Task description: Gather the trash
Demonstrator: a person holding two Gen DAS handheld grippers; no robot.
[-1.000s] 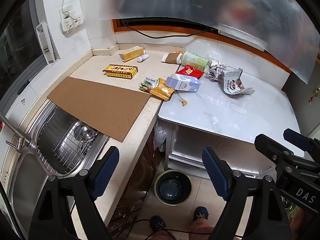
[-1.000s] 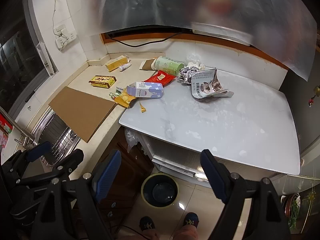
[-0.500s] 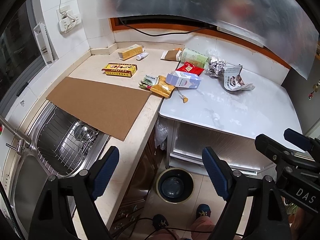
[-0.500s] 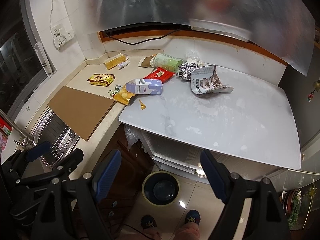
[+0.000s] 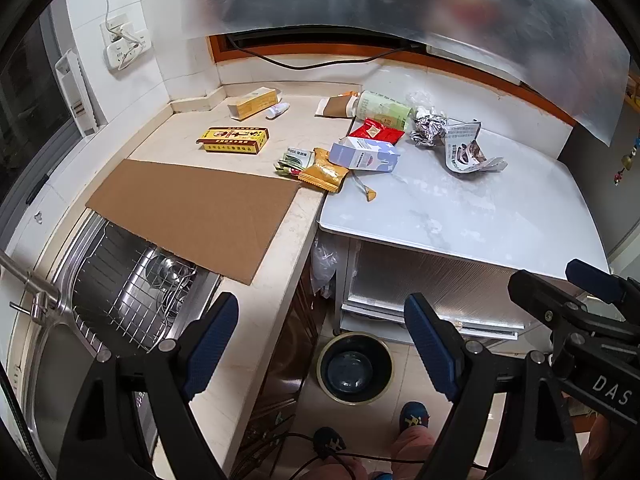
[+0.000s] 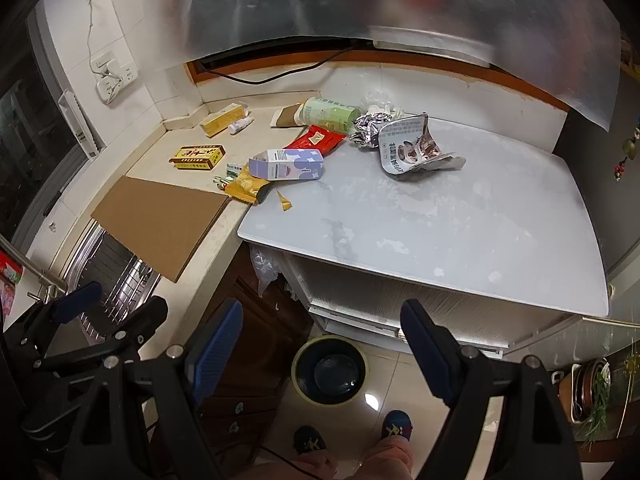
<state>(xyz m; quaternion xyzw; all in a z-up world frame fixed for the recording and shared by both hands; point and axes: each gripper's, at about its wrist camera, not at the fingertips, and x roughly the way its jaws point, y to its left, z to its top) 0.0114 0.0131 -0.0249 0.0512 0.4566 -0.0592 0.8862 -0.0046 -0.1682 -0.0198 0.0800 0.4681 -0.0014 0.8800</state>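
Trash (image 5: 364, 154) lies well beyond both wide-apart grippers, left gripper (image 5: 320, 344), right gripper (image 6: 320, 344).

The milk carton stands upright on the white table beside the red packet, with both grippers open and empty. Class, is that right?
Not quite: the milk carton lies on its side, as the right wrist view shows. It is on the white table beside the red packet, and both grippers are open and empty.

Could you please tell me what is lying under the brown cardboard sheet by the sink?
The cardboard sheet rests on the counter and overhangs the sink, covering part of a wire rack. Whatever lies further beneath it is hidden.
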